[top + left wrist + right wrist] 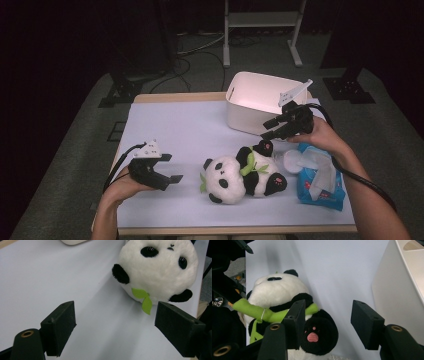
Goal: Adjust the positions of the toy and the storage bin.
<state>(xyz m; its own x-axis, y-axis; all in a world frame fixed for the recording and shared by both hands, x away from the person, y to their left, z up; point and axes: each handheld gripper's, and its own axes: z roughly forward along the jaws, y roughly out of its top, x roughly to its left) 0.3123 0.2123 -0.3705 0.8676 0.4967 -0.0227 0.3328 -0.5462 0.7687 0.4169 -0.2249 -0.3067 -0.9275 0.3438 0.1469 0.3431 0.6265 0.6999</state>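
Both grippers, left [170, 168] and right [269, 129], are held with fingers wide, nothing gripped. Soft, light panda toy [243, 174] is best squeezed gently around its squashy tummy.

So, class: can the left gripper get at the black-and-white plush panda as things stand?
Probably yes: the left gripper is open, facing the plush panda, with bare white tabletop between.

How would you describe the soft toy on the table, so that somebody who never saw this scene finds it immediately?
Start at the white bin at the table's far edge and come toward the person. The panda toy lies there on the white tabletop, left of a blue wipes pack. Nothing else is furry, black and white, with green bamboo.
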